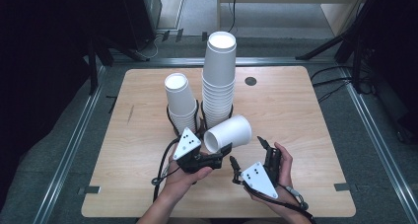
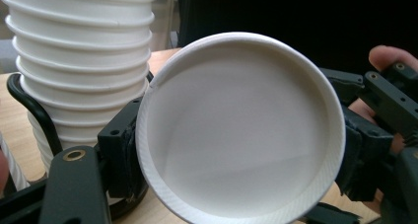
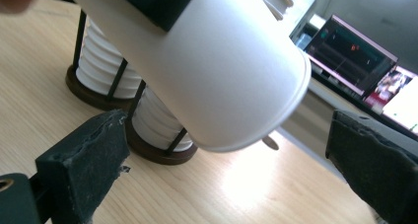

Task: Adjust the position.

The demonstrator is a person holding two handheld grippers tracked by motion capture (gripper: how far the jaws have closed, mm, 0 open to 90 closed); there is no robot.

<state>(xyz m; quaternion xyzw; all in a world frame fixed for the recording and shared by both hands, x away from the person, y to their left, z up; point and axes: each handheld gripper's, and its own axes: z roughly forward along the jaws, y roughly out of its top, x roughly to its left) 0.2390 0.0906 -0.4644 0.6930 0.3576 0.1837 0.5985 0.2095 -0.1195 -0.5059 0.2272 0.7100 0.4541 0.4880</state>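
Now the left gripper (image 1: pixel 223 154) clamps the white paper cup (image 1: pixel 229 133) sideways — right gripper (image 1: pixel 249 160) apart — next, seat it onto a stack (image 1: pixel 218 81).

Your left gripper (image 1: pixel 217 157) and right gripper (image 1: pixel 249 157) are black, angular frames, each topped with a grey three-cornered plate bearing black dots. Brass-coloured screws sit in the jaws; the pads look worn. Black cables trail back. Your forearms are bare.

White paper cup (image 1: pixel 228 133) at frame centre, two white cup stacks (image 1: pixel 218 81) above it in black wire holders, pale wood-grain worktop (image 1: pixel 296 115), black tools with grey three-cornered plates (image 1: pixel 188 143) dotted black.
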